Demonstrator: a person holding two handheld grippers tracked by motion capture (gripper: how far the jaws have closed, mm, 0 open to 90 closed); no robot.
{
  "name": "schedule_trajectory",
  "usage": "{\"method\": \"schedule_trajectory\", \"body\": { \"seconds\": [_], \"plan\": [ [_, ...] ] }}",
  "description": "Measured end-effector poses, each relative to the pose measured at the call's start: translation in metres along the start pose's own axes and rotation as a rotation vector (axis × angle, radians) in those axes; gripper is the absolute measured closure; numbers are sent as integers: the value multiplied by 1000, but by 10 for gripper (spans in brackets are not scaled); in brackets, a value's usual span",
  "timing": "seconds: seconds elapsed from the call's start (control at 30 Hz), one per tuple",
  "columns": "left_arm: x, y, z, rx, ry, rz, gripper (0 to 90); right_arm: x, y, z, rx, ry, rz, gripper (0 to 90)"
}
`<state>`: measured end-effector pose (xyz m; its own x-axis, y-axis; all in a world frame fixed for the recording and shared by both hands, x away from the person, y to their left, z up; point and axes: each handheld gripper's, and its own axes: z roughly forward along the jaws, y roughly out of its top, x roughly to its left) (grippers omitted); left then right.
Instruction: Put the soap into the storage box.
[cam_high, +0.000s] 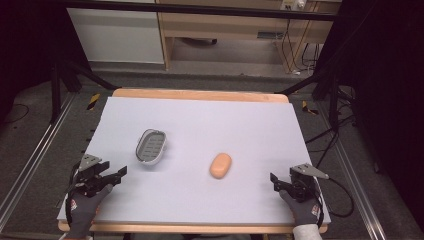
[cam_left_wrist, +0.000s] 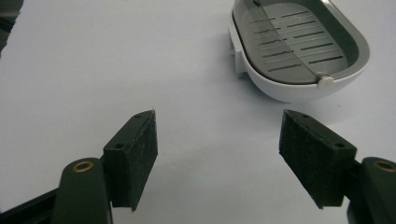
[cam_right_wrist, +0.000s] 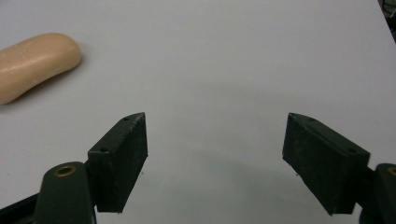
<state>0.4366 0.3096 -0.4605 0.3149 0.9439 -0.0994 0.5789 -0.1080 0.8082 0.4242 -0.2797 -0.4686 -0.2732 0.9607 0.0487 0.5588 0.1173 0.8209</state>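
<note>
The left tongs (cam_high: 114, 176) are sitting at the near left corner of the table (cam_high: 200, 115), and their jaws are standing wide open with nothing between them. The right tongs (cam_high: 278, 182) are sitting at the near right corner, and their jaws are also gaping wide and holding nothing. Both are resting low over the white top, each held in a gloved hand. From the left tongs, the soap dish (cam_high: 150, 146) is waiting close by at about one o'clock, with its grey slotted tray facing up. From the right tongs, the soap (cam_high: 220, 165) is lying at about ten o'clock, well apart from them. The soap is lying flat on the table, at about four o'clock from the dish and not touching it. It looks like the job is putting the soap into the dish, and that is not yet starting. Things could go wrong from here. The soap is smooth and round, so it could be slipping out if the jaws are pinching only its end. The dish is light, so a bump could be pushing it away.
</note>
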Motion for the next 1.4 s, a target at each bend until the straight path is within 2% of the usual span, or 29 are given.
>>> {"method": "schedule_trajectory", "body": {
  "seconds": [0.07, 0.17, 0.67, 1.03, 1.4],
  "plan": [
    [-3, 0, -1, 2, -1, 6, 294, 2, -1, -1, -12, -4, -3, 228],
    [-8, 2, -3, -4, -8, 13, 308, 3, -3, -1, -24, -34, -3, 241],
    [-26, 6, -2, -3, -26, 53, 313, 9, -7, 0, -18, -15, -29, 267],
    [-44, 12, -1, -12, -74, 69, 308, 10, -7, 0, -19, -27, -33, 265],
    [-64, 15, 2, -11, -110, 99, 305, 12, -6, -1, -16, -15, -26, 264]
  ]
}}
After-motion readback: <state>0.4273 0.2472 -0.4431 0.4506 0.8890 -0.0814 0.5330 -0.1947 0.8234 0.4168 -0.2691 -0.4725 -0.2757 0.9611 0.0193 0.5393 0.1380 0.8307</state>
